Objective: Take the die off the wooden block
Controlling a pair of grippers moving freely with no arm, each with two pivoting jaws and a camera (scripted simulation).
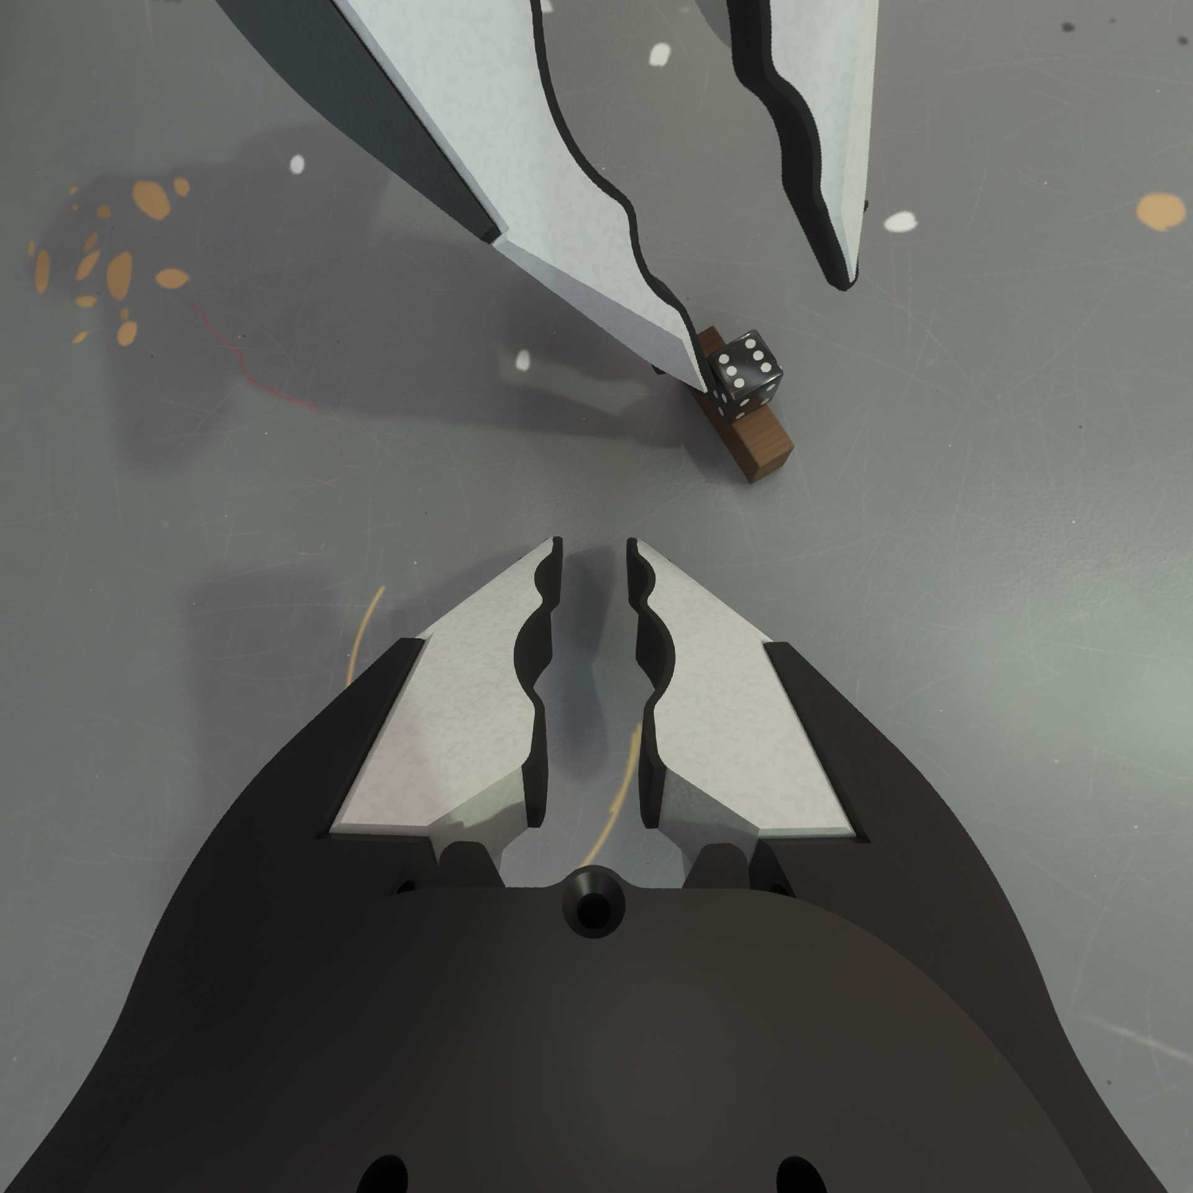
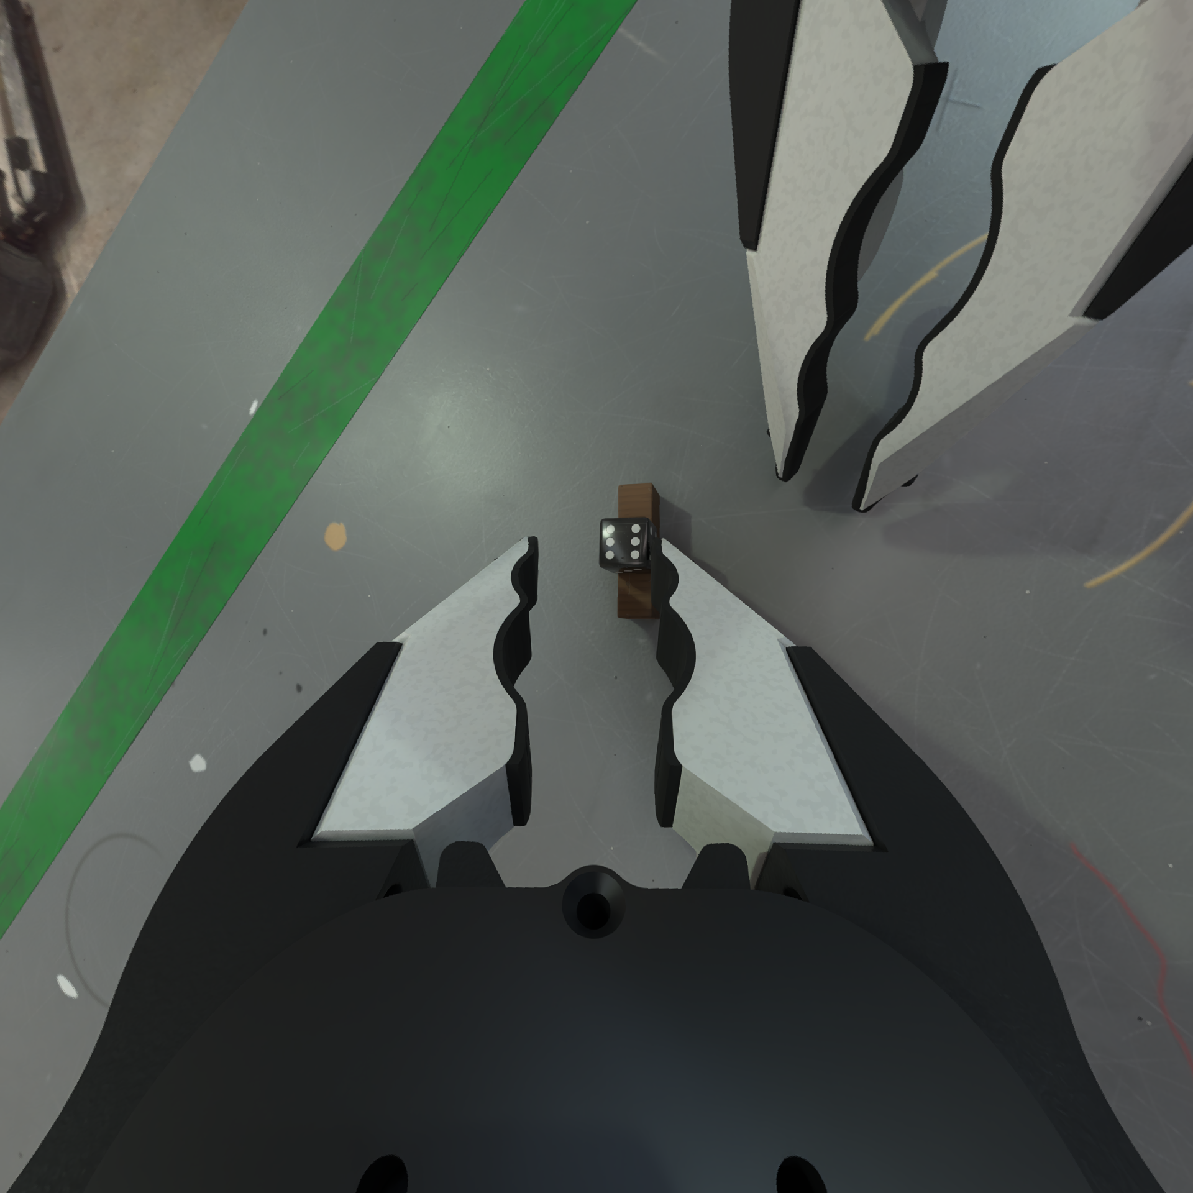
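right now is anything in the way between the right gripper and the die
Nothing visible blocks it. The right gripper is open and already straddles the die, which sits on the wooden block. One finger is right beside the die; the other stands clear. The left gripper hangs apart, off to the side.
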